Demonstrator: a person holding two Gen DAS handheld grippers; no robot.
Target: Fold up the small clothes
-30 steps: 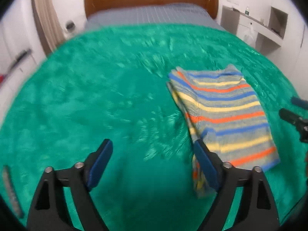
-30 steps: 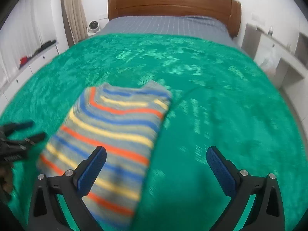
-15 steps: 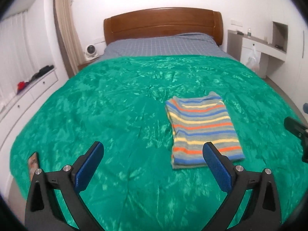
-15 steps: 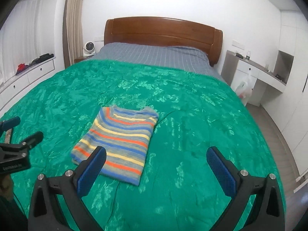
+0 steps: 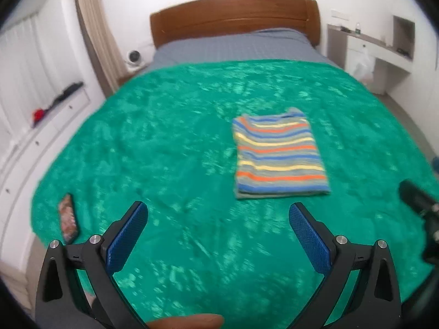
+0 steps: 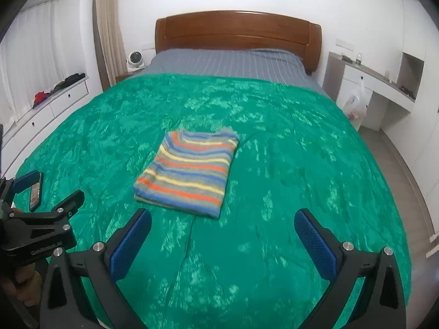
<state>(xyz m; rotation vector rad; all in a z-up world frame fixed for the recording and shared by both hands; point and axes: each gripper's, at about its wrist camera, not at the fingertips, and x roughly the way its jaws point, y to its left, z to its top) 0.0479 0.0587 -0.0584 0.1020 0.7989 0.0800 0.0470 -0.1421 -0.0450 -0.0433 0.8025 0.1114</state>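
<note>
A small striped garment [image 5: 277, 155], blue, orange, yellow and grey, lies folded into a neat rectangle on the green blanket [image 5: 164, 150]. It also shows in the right wrist view [image 6: 189, 171]. My left gripper [image 5: 218, 234] is open and empty, held back above the blanket's near part, well short of the garment. My right gripper [image 6: 222, 240] is open and empty, also held back from the garment. The left gripper shows at the left edge of the right wrist view [image 6: 49, 192].
A phone [image 5: 68, 220] lies on the blanket near its left edge, also in the right wrist view [image 6: 35, 193]. A wooden headboard [image 6: 236, 33] stands at the far end. White drawers [image 6: 46, 107] run along the left wall, a desk [image 6: 376, 87] on the right.
Both grippers have pulled back and up from the folded garment, which now looks smaller and farther off. The garment has stayed in place. Both grippers remain open.
</note>
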